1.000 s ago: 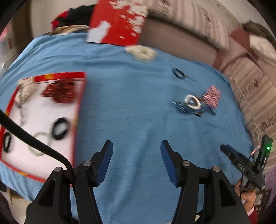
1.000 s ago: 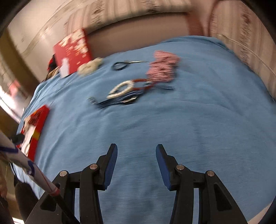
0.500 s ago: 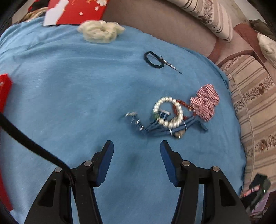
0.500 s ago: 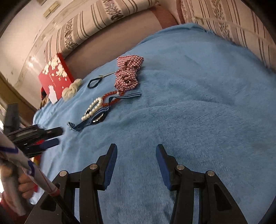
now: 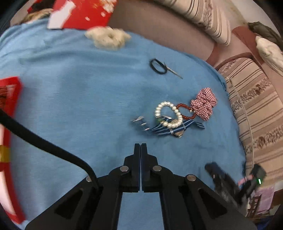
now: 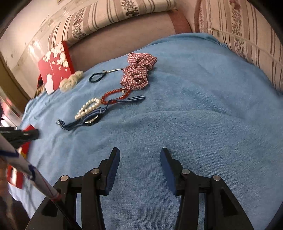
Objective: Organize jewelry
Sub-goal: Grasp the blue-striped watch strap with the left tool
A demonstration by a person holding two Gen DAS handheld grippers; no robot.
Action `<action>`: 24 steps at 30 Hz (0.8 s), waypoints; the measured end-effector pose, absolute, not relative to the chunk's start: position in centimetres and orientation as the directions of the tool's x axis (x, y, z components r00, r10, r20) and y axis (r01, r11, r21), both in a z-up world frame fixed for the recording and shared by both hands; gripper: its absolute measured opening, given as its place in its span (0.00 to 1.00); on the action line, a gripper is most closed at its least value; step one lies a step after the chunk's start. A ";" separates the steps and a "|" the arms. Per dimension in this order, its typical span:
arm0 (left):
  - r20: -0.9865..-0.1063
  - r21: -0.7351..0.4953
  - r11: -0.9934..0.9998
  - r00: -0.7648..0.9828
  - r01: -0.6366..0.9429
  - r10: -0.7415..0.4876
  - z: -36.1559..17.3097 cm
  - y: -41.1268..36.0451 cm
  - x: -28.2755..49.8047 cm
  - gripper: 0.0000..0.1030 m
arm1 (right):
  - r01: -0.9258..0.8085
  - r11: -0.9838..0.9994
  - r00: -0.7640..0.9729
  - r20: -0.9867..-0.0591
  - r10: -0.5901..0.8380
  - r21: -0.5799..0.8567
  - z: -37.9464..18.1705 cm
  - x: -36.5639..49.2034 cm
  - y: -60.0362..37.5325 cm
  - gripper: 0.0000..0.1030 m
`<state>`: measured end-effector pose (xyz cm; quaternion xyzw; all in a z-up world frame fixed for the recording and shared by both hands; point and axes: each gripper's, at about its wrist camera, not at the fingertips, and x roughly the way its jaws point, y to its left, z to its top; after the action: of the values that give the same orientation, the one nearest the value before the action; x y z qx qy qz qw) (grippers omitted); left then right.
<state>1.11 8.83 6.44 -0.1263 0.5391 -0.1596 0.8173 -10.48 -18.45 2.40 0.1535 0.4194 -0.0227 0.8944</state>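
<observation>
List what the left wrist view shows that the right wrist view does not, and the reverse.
Left wrist only: the left gripper from behind, fingers pressed together, holding nothing, and a black cable.

Right wrist only: the right gripper from behind, fingers apart.

Both: pearl bracelet, red bead bracelet, checked scrunchie, striped-strap watch, black hair tie, cream scrunchie, red box, blue cloth.

Ahead of the matt black plastic left gripper (image 5: 140, 146), glossy pearl bracelet (image 5: 169, 115) beads lie on a striped woven ribbon (image 5: 175, 128); beyond, checked cloth scrunchie (image 5: 204, 104), all on nubby blue terry cloth (image 5: 79, 99).
</observation>
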 end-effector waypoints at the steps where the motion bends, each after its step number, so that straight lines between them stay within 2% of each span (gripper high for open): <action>1: -0.838 -0.379 0.918 0.376 0.120 -0.395 6.7 9.8 0.7 0.00 | 0.168 0.958 0.646 -0.760 0.071 0.232 2.4 -10.5 -18.1 0.51; 6: -0.846 -0.394 0.917 0.369 0.055 -0.385 5.7 14.3 -0.7 0.00 | 0.153 0.978 0.642 -0.767 0.009 0.140 2.2 -10.6 -16.7 0.56; 9: -0.821 -0.459 0.888 0.368 0.027 -0.436 5.1 14.4 -0.6 0.02 | 0.141 0.988 0.639 -0.768 -0.047 0.057 2.0 -10.7 -15.4 0.60; 11: -0.805 -0.489 0.872 0.370 0.032 -0.464 5.0 13.5 -0.2 0.16 | 0.134 0.991 0.638 -0.766 -0.077 0.012 1.8 -10.6 -14.6 0.63; 12: -0.795 -0.501 0.865 0.375 0.036 -0.476 4.9 12.6 0.2 0.30 | 0.133 0.991 0.639 -0.764 -0.087 -0.002 1.8 -10.7 -14.4 0.64; 13: -0.790 -0.505 0.862 0.381 0.038 -0.480 4.9 11.9 0.5 0.41 | 0.133 0.991 0.639 -0.763 -0.092 -0.009 1.7 -10.7 -14.2 0.65; 18: -0.805 -0.476 0.877 0.369 0.067 -0.465 4.0 6.8 3.5 0.47 | 0.129 0.992 0.640 -0.764 -0.085 -0.002 1.6 -10.6 -14.4 0.67; 21: -0.832 -0.429 0.902 0.364 0.054 -0.418 2.7 4.9 5.4 0.46 | 0.119 0.993 0.641 -0.763 -0.078 -0.001 1.6 -10.4 -14.4 0.70; 22: -0.844 -0.419 0.907 0.346 0.048 -0.409 2.0 4.4 6.0 0.25 | 0.116 0.993 0.642 -0.763 -0.076 -0.001 1.5 -10.3 -14.3 0.71; 24: -0.864 -0.424 0.905 0.286 0.033 -0.415 0.9 3.7 6.7 0.06 | 0.115 0.993 0.642 -0.763 -0.074 0.000 1.5 -10.2 -14.3 0.71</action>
<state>6.71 3.74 0.88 -0.1646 0.5803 -0.1425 0.7847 -10.20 -14.31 1.50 0.0243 0.4201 -0.0520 0.9057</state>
